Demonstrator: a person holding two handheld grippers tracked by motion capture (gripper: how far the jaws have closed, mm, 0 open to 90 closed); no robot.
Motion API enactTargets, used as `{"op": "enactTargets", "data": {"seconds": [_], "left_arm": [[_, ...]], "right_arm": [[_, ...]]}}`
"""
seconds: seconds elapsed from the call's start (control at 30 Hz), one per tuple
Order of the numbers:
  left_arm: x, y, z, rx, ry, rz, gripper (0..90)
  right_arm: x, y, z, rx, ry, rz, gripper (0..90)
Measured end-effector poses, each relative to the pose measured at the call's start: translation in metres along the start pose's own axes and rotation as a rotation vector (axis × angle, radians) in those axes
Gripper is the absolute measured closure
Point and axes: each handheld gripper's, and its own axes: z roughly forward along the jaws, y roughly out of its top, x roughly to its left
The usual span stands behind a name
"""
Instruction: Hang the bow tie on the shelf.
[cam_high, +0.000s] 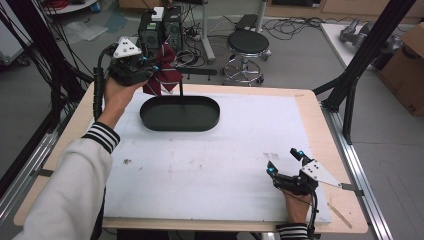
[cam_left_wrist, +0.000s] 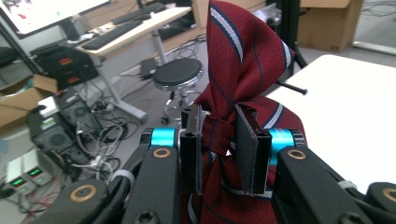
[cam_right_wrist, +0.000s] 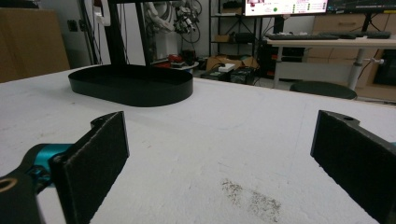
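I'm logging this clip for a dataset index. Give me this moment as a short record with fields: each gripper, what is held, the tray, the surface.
left gripper: shut on the red striped tie, raised beyond the table's far left edge
right gripper: open, holding nothing, low over the near right of the white mat
black oval tray: on the mat's far side, looks empty, a thin upright rod at its far edge
mat marks: dark smudge ahead of the right gripper

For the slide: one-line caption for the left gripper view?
Left gripper clamped on a bunched red striped tie, held up beyond the table's edge.
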Motion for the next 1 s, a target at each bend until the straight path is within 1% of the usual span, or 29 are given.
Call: {"op": "enactTargets", "data": {"seconds": [0.03,0.07,0.1,0.13,0.17,0.27,0.3,0.33,0.4,0.47,0.5,0.53,0.57,0.6,0.7,0.73,0.83,0.87,0.93,0.97,1.0], "left_arm": [[0.002,0.002,0.0,0.001,0.005,-0.001,72.8],[0.007,0.004,-0.001,-0.018,0.015,-0.017,72.8],[0.007,0.004,-0.001,-0.018,0.015,-0.017,72.7],[0.01,0.005,0.001,-0.015,0.021,-0.016,72.8],[0.01,0.005,0.001,-0.015,0.021,-0.016,72.7],[0.013,0.006,0.005,-0.016,0.043,-0.015,72.7],[0.013,0.006,0.005,-0.016,0.043,-0.015,72.7],[0.014,0.007,0.008,-0.021,0.053,-0.02,72.7],[0.015,0.008,0.009,-0.019,0.057,-0.017,72.7],[0.015,0.009,0.014,-0.026,0.075,-0.016,72.7],[0.015,0.009,0.014,-0.026,0.075,-0.016,72.7],[0.016,0.009,0.018,-0.03,0.088,-0.019,72.7],[0.016,0.009,0.018,-0.03,0.088,-0.019,72.7],[0.016,0.007,0.022,-0.03,0.099,-0.024,72.7],[0.017,0.003,0.027,-0.033,0.108,-0.034,72.7],[0.016,-0.001,0.03,-0.03,0.109,-0.052,72.7],[0.015,-0.005,0.034,-0.028,0.117,-0.054,72.7],[0.015,-0.007,0.035,-0.023,0.123,-0.062,72.7],[0.015,-0.01,0.039,-0.035,0.123,-0.09,72.7],[0.015,-0.011,0.04,-0.031,0.125,-0.089,72.7],[0.013,-0.014,0.042,-0.033,0.129,-0.098,72.6]], "right_arm": [[0.0,0.0,0.0,0.0,0.0,0.0,3.2],[0.0,0.0,0.0,0.0,0.002,0.002,3.2],[0.0,0.0,0.0,0.0,0.002,0.002,3.2],[0.0,0.0,0.0,-0.002,0.002,0.0,3.2],[0.0,0.0,0.0,-0.002,0.002,0.0,3.2],[-0.001,0.0,0.0,-0.002,0.003,0.001,3.2],[-0.001,0.0,0.0,-0.002,0.003,0.001,3.2],[0.0,0.0,0.0,-0.002,0.003,0.001,3.2],[0.0,0.0,0.0,-0.002,0.002,0.001,3.2],[0.0,0.0,0.0,-0.002,0.004,0.002,3.2],[0.0,0.0,0.0,-0.002,0.004,0.002,3.2],[0.0,0.0,0.0,-0.001,0.003,0.002,3.2],[0.0,0.0,0.0,-0.001,0.003,0.002,3.2],[0.0,0.0,0.0,-0.002,0.003,0.002,3.2],[0.0,0.0,0.0,-0.002,0.003,0.003,3.2],[0.0,0.0,0.0,-0.002,0.004,0.002,3.1],[0.0,0.0,0.0,0.0,0.003,0.004,3.2],[-0.001,0.0,0.0,-0.001,0.003,0.002,3.2],[0.0,0.0,0.0,-0.001,0.003,0.001,3.2],[0.0,0.0,0.0,-0.001,0.003,0.001,3.2],[0.0,0.0,0.0,-0.002,0.003,0.001,3.2]]}}
